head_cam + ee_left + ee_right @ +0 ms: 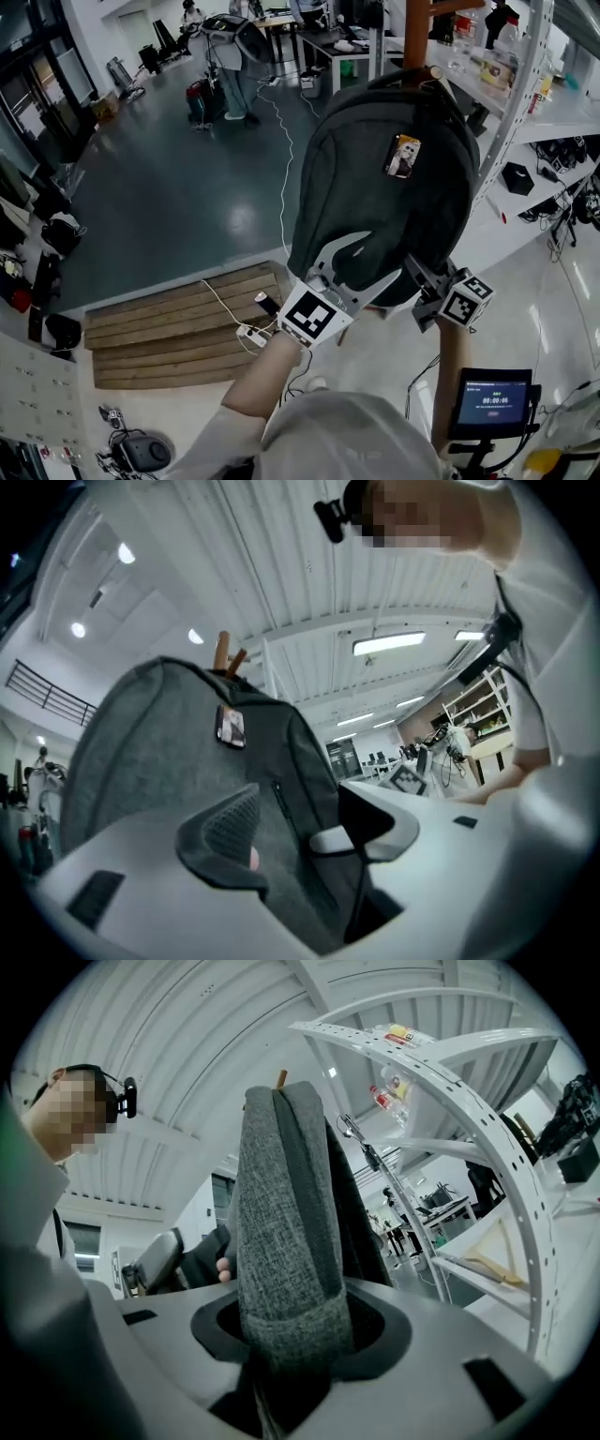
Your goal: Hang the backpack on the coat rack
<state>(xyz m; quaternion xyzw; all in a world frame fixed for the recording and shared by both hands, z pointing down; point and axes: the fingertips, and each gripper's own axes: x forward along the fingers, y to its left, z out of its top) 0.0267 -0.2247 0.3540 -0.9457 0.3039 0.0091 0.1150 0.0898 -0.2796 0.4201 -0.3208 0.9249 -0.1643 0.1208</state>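
Two grippers meet the grey backpack [375, 178] at the centre of the head view, its top up against the wooden coat rack [417, 33] at the upper edge. My left gripper [300, 825] has its jaws spread wide against the backpack's lower front. My right gripper [295, 1330] is clamped on a band of the backpack's grey fabric.

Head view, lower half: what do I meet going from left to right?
Wooden platform → left tongs → right tongs → small screen. The backpack overlaps both tongs, so it is left out.
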